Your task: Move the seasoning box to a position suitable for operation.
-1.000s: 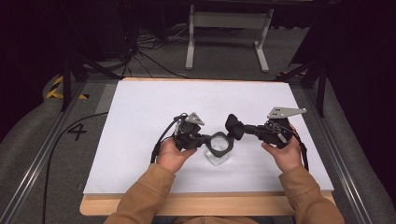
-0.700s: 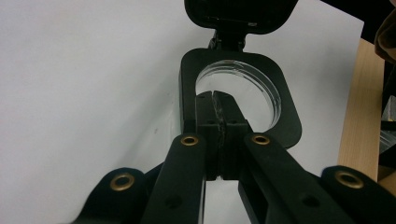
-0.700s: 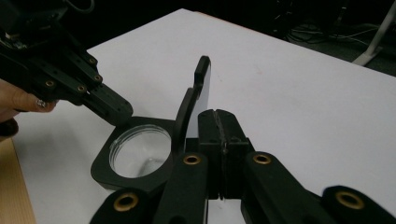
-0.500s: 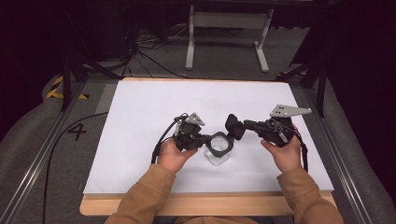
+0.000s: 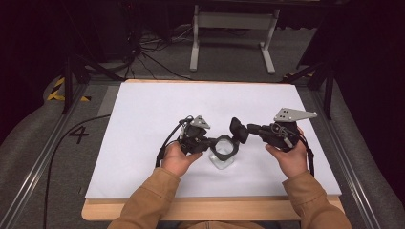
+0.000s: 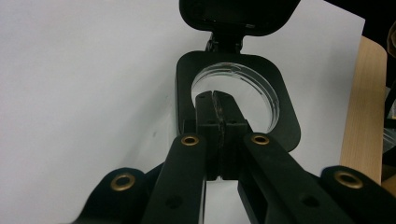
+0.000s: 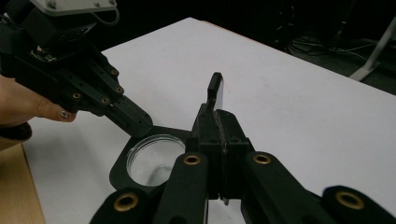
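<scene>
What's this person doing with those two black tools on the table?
A person holds a two-jaw gripper in each hand over a white table. The left gripper is clamped on the black frame around the mouth of a clear container. The right gripper pinches the hinged black lid, which stands flipped up, so the container is open.

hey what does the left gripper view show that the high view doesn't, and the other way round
Left gripper view alone: the left gripper shut on the black frame's near edge, and the ridged clear rim inside its round opening.

High view alone: the person's hands, tan sleeves, the right gripper clamping the raised lid, and the floor number 4.

Both: the white sheet, the wooden table edge, the clear container.
</scene>
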A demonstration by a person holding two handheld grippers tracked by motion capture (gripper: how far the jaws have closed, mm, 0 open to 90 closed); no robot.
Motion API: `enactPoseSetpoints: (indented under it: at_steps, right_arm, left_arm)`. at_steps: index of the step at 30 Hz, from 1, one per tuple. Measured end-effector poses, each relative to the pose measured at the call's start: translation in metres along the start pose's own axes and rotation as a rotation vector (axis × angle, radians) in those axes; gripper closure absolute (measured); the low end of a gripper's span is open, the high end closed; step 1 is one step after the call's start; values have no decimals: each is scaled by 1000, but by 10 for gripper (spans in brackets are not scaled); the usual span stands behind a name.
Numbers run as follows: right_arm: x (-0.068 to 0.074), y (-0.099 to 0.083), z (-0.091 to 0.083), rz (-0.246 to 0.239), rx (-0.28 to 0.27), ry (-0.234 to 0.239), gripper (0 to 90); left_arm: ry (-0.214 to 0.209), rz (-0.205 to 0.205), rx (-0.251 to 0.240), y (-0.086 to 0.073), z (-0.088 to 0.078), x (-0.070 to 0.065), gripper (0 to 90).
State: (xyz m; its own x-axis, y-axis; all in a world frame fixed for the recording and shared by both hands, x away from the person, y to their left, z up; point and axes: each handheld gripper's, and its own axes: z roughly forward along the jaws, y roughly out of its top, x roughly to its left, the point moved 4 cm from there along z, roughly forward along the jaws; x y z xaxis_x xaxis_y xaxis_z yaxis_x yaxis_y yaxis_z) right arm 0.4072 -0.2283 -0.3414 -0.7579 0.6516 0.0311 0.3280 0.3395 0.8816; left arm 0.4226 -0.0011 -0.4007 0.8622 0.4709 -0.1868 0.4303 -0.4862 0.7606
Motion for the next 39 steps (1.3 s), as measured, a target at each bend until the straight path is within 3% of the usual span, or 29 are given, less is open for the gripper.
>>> enactPoseSetpoints:
  at_steps: [11,14,22,29,39]
  right_arm:
    - [22,-4,17,-50,54,79,899]
    - [25,-7,21,-51,68,92,899]
    - [32,-11,28,-67,98,110,899]
    - [38,-17,37,-78,135,121,899]
    - [43,-29,49,-92,196,133,898]
  left_arm:
    - [-16,-10,5,-1,-2,0,897]
    - [18,19,37,-2,-8,0,896]
    - [61,-51,4,-6,-30,19,895]
    - [84,-77,-11,-9,-40,30,893]
    - [89,-72,1,-10,-39,29,892]
